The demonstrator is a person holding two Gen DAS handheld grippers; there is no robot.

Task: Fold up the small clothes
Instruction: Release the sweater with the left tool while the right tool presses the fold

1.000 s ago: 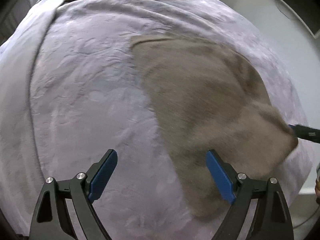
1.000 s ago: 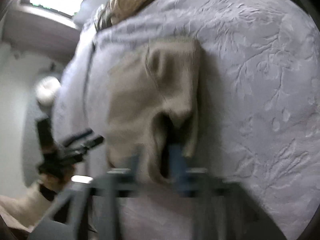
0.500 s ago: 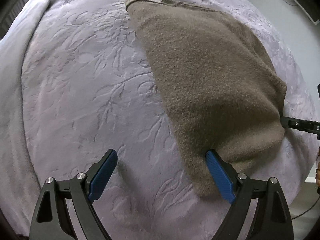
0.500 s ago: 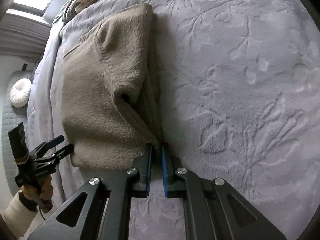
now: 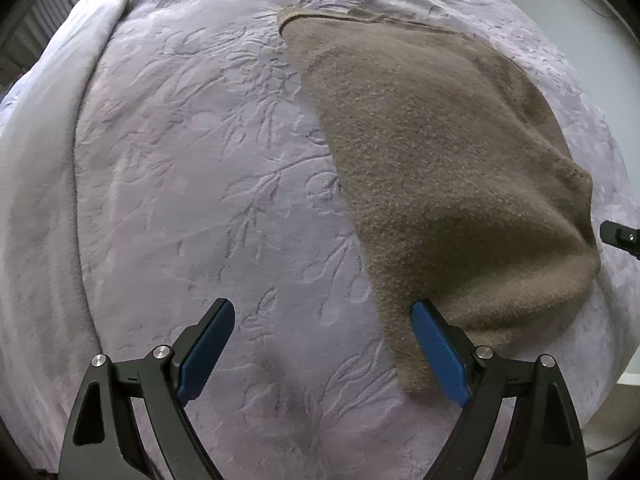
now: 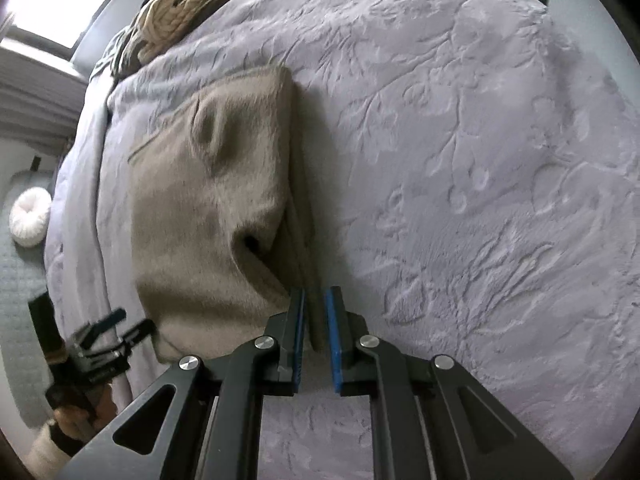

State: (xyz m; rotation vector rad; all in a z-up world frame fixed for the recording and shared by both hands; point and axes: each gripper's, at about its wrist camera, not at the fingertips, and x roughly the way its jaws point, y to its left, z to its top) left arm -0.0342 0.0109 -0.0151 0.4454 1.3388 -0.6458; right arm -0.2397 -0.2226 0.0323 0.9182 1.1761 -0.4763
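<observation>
Left wrist view: the left gripper (image 5: pixel 322 340) is spread wide, its 2 blue-padded fingers (image 5: pixel 208 346) far apart and holding nothing. Between them lies only the lilac embossed bedspread (image 5: pixel 180 184). The brown sweater (image 5: pixel 440 184) lies folded on the bedspread ahead and to the right of this claw; its near corner reaches down to the right finger, whose blue pad sits against the sweater's left edge, partly over the cloth. Whether it presses on the knit or only overlaps it cannot be told. The left finger is well apart from the sweater. At the far right edge, just beyond the sweater's right corner, the dark tip of the right gripper (image 5: pixel 620 236) shows.

Right wrist view: the right gripper (image 6: pixel 316 340) is nearly closed, the 2 blue pads parted by a narrow gap. A thin folded edge of the sweater (image 6: pixel 208 208) runs straight into that gap and sits between the pads; the left pad looks to touch it, while a sliver of space shows by the right pad, so a firm pinch cannot be confirmed. The bulk of the sweater lies ahead and to the left of this claw, flat on the bedspread (image 6: pixel 480 140). Further left and nearer, the left gripper (image 6: pixel 108 340) appears, blurred, beside the sweater's near left corner. Far ahead, at the bed's end, lies a pile of beige knitted cloth (image 6: pixel 180 16).
</observation>
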